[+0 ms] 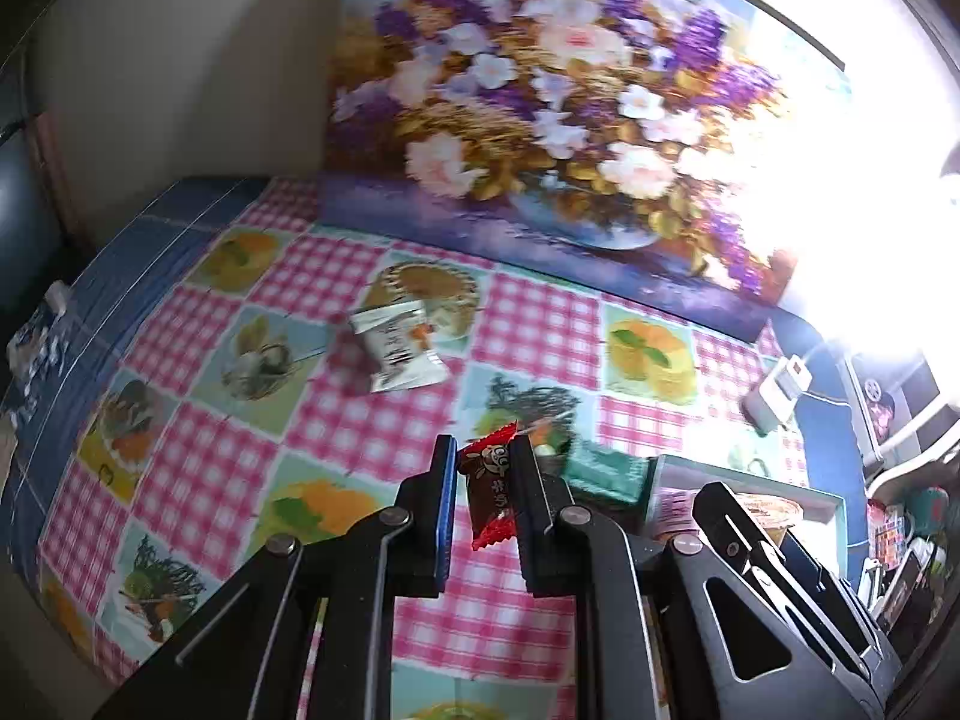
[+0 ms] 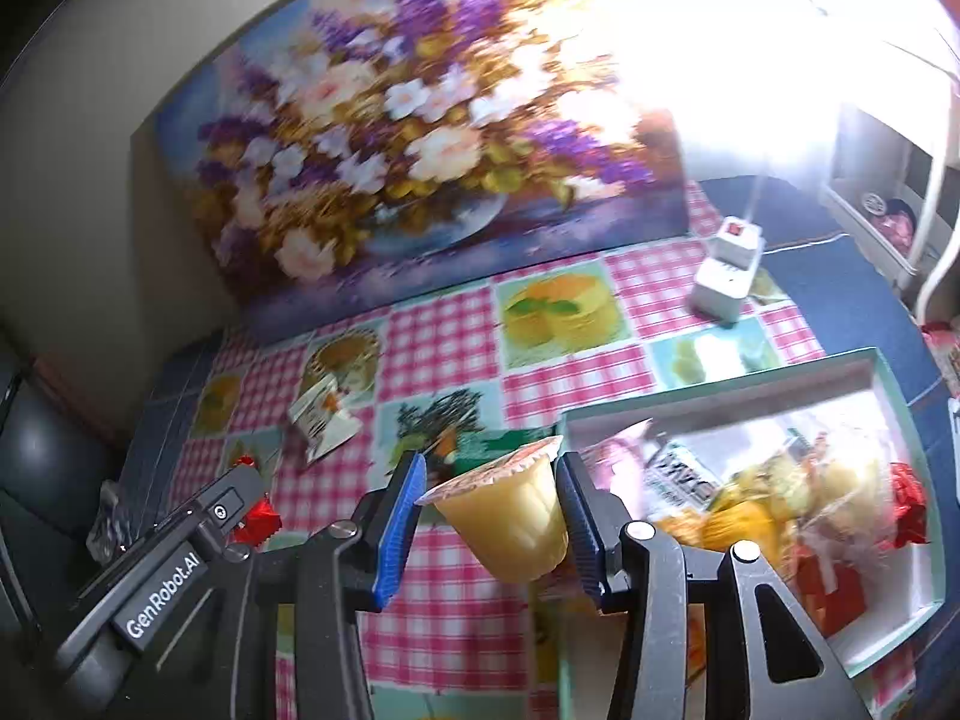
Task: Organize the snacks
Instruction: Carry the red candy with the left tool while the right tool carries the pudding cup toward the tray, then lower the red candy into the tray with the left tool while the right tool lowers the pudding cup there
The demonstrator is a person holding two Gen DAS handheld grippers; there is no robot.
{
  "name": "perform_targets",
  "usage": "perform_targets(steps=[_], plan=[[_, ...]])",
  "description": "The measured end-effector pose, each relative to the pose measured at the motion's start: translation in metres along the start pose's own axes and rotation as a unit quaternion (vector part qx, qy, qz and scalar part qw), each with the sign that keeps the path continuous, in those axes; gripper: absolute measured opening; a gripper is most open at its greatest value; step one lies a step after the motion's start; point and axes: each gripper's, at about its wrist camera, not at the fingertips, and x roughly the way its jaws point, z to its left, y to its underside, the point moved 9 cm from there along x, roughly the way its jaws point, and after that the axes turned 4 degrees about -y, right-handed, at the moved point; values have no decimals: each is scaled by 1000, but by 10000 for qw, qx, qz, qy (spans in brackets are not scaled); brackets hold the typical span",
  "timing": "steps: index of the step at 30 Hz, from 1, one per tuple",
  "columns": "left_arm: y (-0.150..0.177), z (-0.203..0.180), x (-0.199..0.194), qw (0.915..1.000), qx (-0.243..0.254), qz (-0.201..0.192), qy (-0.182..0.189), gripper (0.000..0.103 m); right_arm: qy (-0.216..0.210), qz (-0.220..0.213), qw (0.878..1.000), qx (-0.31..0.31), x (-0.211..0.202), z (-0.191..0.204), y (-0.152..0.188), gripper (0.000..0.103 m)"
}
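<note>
My left gripper [image 1: 483,450] is shut on a red and brown wrapped candy [image 1: 491,489], held above the checked tablecloth [image 1: 360,420]. My right gripper [image 2: 489,474] is shut on a yellow jelly cup [image 2: 510,516] with a foil lid, held beside the left rim of a pale green box [image 2: 900,414] with several snacks inside. A white snack packet [image 1: 399,348] lies on the cloth further back; it also shows in the right wrist view [image 2: 321,420]. A green packet [image 1: 606,471] lies next to the box. The left gripper shows in the right wrist view [image 2: 240,501] with its red candy.
A flower painting [image 1: 540,120] stands against the wall at the back of the table. A white power adapter [image 2: 726,270] with a cable sits at the back right. A small white and blue packet [image 1: 42,336] lies at the table's left edge. Strong glare fills the upper right.
</note>
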Motion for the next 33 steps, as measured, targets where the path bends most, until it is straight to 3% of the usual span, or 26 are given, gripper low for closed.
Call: perform_targets(steps=[9,18,33], plan=[[-6,-48,-9,9993,221,-157,247,18,408,-295,9980,389,-22,-55,-21,48],[10,-79,-14,9970,588,-153,475,18,592,-450,9947,715,-38,-93,-28,49],[71,-113,-3,9902,947,402,940,18,849,-775,9861,1200,-75,-145,-18,49]])
